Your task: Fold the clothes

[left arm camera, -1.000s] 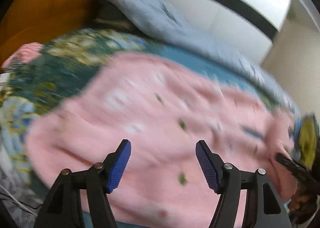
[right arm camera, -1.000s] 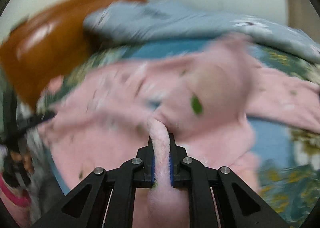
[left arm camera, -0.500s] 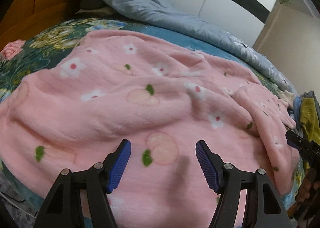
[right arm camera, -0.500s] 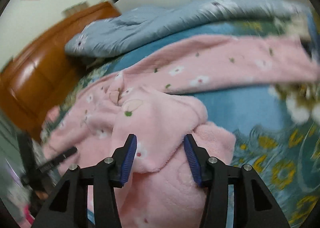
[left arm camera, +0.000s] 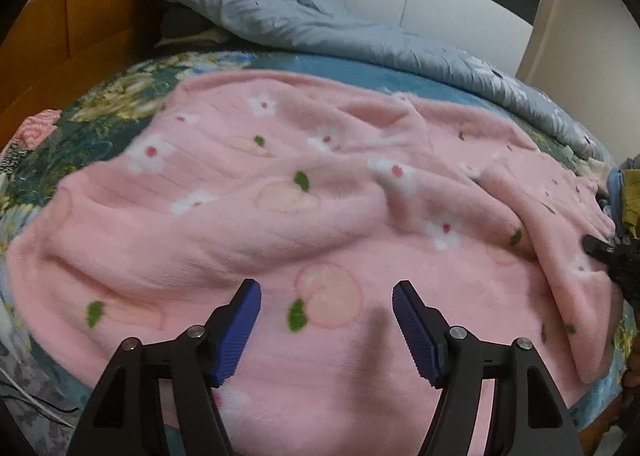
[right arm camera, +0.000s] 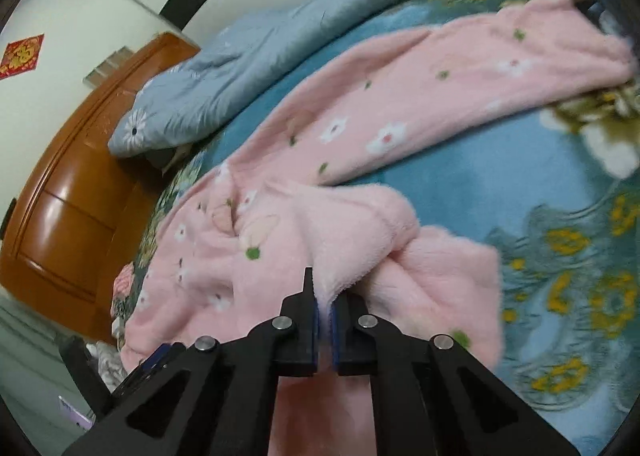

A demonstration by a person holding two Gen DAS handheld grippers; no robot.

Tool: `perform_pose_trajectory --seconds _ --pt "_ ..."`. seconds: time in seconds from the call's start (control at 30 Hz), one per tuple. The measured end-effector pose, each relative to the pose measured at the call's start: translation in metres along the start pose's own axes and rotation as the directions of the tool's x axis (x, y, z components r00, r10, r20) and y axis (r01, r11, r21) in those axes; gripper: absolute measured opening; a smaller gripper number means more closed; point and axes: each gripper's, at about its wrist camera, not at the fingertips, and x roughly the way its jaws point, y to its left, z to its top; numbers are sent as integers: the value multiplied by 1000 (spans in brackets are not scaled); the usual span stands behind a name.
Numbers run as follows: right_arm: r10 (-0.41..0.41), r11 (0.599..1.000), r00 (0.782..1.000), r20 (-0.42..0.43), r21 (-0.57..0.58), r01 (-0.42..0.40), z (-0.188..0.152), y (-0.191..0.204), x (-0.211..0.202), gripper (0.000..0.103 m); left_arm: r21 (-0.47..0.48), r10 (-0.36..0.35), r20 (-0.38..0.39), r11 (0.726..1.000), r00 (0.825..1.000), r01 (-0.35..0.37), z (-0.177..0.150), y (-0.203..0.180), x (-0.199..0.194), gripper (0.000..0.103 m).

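Half a second ago the right gripper (right arm camera: 325, 310) stood open; now it is clenched on a fold of the fluffy pink garment (left arm camera: 280, 216) spread on the bed (right arm camera: 500, 184). Above the cloth, the left gripper (left arm camera: 326, 320) hangs released with nothing between its jaws. Folding has begun, I judge; next the pinched edge needs carrying across the soft, rumpled body.

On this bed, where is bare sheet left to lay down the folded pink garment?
Bare blue sheet shows between the pink garment's outstretched sleeve and the bunched part pinched in the right gripper. A narrower strip lies between the garment and the grey quilt. The near edge is crowded with pink fleece under the open left gripper.
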Motion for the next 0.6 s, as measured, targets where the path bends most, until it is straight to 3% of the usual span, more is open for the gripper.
perform_pose_trajectory --seconds 0.07,0.13,0.27,0.37,0.47,0.6 --pt "-46 999 995 86 2 46 10 -12 -34 4 -5 3 6 1000 1000 -3 0 1 -1 72" --pt "-131 991 971 199 13 131 20 -33 -78 4 -6 6 6 1000 1000 -6 0 2 -1 72" --pt "-359 933 859 365 115 341 32 -90 -164 4 18 11 -7 1000 1000 -11 0 -5 2 72" --pt "-466 885 789 401 228 406 28 -139 -208 4 30 12 -13 999 1000 -12 -1 -8 3 72" --pt "-524 847 776 352 310 432 15 -184 -221 4 19 5 -23 1000 1000 -5 0 -5 5 72" --pt "-551 819 795 254 347 456 -3 -216 -204 5 -20 -16 -35 1000 999 15 0 4 7 72"
